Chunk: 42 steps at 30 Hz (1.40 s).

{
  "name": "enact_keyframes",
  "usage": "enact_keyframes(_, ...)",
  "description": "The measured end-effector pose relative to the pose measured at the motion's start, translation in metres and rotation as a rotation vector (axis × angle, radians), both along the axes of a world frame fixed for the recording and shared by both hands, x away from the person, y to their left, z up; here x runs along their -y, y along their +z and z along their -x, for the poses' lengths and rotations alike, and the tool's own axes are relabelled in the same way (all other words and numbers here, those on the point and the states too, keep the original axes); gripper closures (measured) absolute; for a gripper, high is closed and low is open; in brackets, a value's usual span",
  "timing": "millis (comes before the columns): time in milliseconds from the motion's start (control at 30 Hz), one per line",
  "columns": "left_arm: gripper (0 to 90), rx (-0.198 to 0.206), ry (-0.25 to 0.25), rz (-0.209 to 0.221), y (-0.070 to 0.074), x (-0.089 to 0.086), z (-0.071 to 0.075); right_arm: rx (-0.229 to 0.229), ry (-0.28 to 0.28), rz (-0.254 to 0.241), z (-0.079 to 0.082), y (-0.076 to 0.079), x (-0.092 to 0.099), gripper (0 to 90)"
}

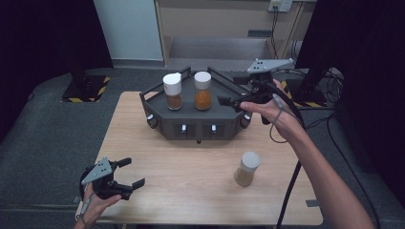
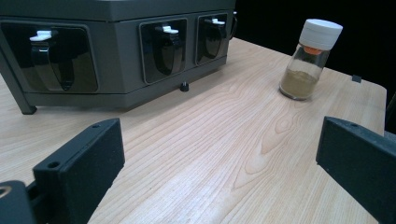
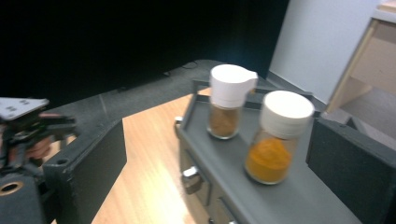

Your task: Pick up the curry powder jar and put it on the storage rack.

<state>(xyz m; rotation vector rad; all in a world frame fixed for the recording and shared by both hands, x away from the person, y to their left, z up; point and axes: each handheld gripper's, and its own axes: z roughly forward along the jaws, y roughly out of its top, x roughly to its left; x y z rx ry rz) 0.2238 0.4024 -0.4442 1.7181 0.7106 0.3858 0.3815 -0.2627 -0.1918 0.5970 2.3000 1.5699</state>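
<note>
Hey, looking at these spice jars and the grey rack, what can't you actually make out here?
- Orange-spice jar, right gripper view: blurred by motion, so no label or lid detail reads.
- Grey rack, left gripper view: its top is cut off by the upper edge.
- Tan-spice jar, high view: too small to tell lid detail.
- Rack's back side, high view: hidden behind its own body.

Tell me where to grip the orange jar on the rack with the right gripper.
Grip the orange jar on its glass body below the white cap, coming level from the rack's right side, where the right gripper already hovers open. It stands upright; the brown jar is close on its far side, so keep the jaws off that side.
</note>
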Motion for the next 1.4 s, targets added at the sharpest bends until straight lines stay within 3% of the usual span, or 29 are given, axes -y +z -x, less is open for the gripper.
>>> enact_keyframes(300, 0.2, 0.0, -0.001, 0.0, 0.0, 0.0, 0.0, 0.061, 0.053, 0.012, 0.042, -0.017, 0.002, 5.0)
enact_keyframes(433, 0.3, 0.0, -0.001, -0.003, 0.0, 0.001, 0.0, 0.063, 0.069, 0.008, 0.052, -0.027, 0.008, 5.0)
enact_keyframes(533, 0.2, 0.001, -0.001, -0.004, 0.0, 0.001, 0.0, 0.079, 0.058, 0.01, 0.062, -0.034, 0.013, 4.9)
enact_keyframes(1033, 0.2, 0.002, 0.002, -0.004, 0.0, 0.001, 0.0, 0.071, 0.001, -0.026, 0.096, -0.076, 0.047, 5.1)
enact_keyframes(1400, 0.2, 0.005, 0.004, -0.003, 0.0, 0.001, 0.001, 0.078, -0.061, -0.055, 0.116, -0.096, 0.069, 5.2)
